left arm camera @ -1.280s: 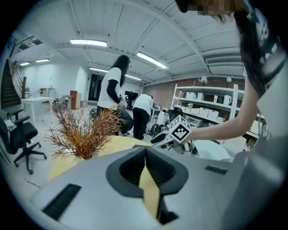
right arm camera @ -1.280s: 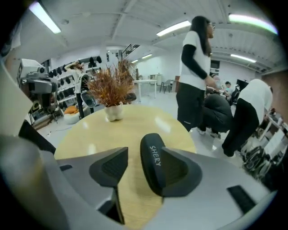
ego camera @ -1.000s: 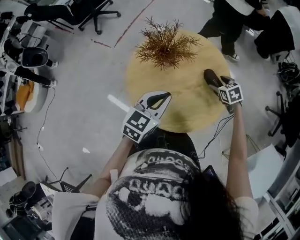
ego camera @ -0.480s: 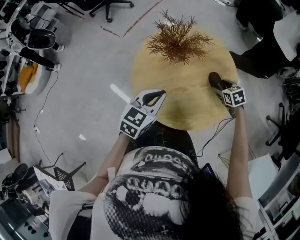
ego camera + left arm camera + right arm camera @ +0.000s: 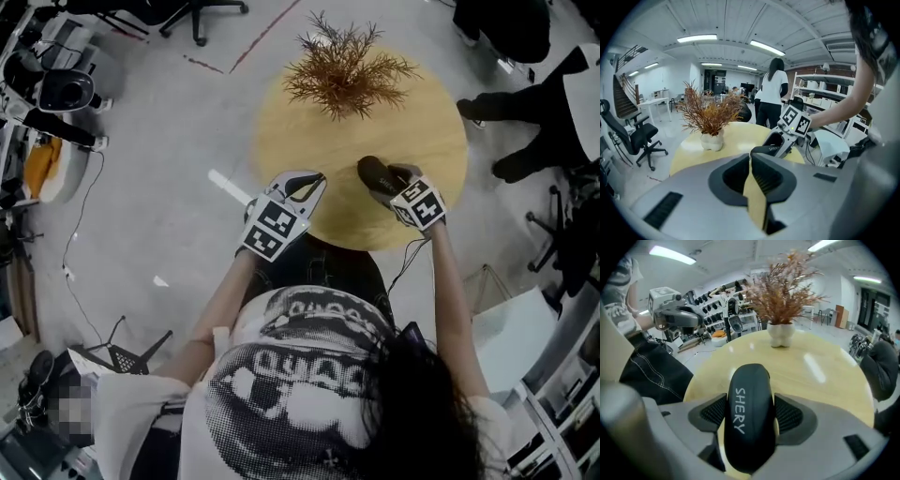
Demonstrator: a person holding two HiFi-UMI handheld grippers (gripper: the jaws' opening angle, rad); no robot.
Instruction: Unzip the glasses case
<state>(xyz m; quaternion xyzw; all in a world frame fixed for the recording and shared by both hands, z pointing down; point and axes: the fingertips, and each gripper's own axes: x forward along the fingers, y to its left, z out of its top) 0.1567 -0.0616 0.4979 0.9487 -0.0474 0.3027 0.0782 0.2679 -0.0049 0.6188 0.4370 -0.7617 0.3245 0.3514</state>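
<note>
The case is a black, rounded shell with "SHERY" printed along its top. It lies lengthwise between the jaws of the right gripper, whose ribbed pads press on its two long sides, so that gripper is closed on it. The far end of the case sticks out past the pads. It sits over the near part of the table, right of centre; whether its underside touches the wood I cannot tell.

It looks like a light, stiff moulded shell that should not dent under the pads. Its smooth, domed skin could slide or twist when the zip is tugged, so a hold low across the long sides, as now, seems the safest. No view shows the zip seam or its pull. The pull is probably small and floppy and would need a fine pinch at its tab. The right gripper may have to roll the case to bring the seam into sight.

The left gripper is just left of the case, its jaws together at the tips with nothing between them. It points towards the case.

A dried plant stands at the far side of the table, well clear.
</note>
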